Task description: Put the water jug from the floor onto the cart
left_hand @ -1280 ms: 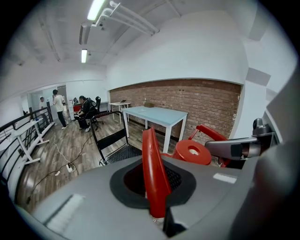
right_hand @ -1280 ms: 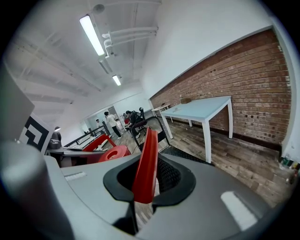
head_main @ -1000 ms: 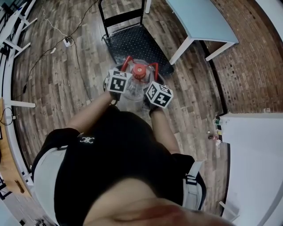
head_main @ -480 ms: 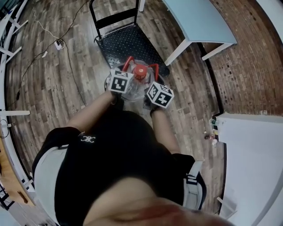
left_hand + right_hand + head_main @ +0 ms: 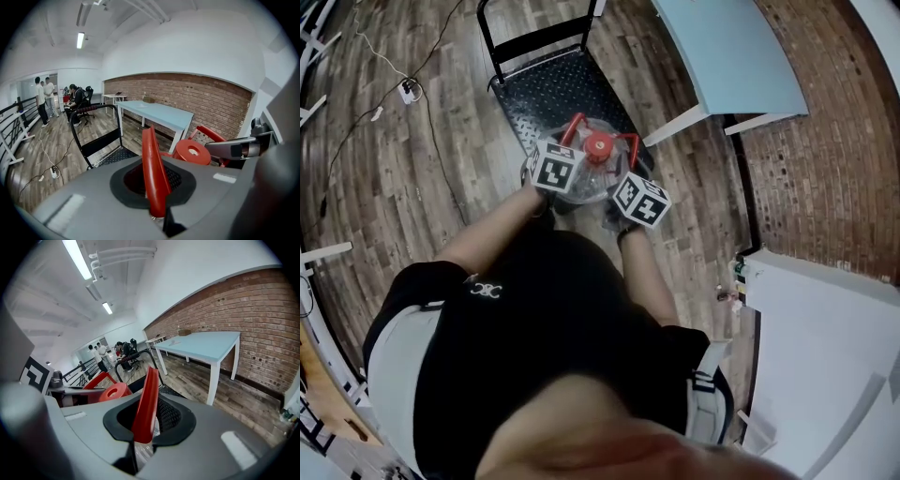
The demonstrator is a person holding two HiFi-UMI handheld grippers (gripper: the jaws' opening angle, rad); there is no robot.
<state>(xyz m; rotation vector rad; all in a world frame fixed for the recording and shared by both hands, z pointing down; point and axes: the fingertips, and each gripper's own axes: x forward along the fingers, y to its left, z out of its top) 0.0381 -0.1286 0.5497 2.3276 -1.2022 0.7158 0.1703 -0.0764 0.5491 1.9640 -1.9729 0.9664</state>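
Observation:
A clear water jug (image 5: 592,178) with a red cap (image 5: 598,146) hangs between both grippers, above the near end of the black cart (image 5: 546,89). My left gripper (image 5: 566,139) is shut on the jug's left red handle (image 5: 153,173). My right gripper (image 5: 628,156) is shut on the right red handle (image 5: 146,404). In the left gripper view the cap (image 5: 192,152) shows just beyond the jaws, and the cart's push bar (image 5: 93,136) stands behind it. Most of the jug's body is hidden by the marker cubes.
A light blue table (image 5: 722,56) stands right of the cart, one leg close to its deck. A white counter (image 5: 825,347) fills the right side. A power strip with cable (image 5: 408,89) lies on the wooden floor at left. People (image 5: 44,93) stand far off.
Both grippers and the jug have moved forward from the cart's near edge to over its deck. Their hold on the handles is unchanged.

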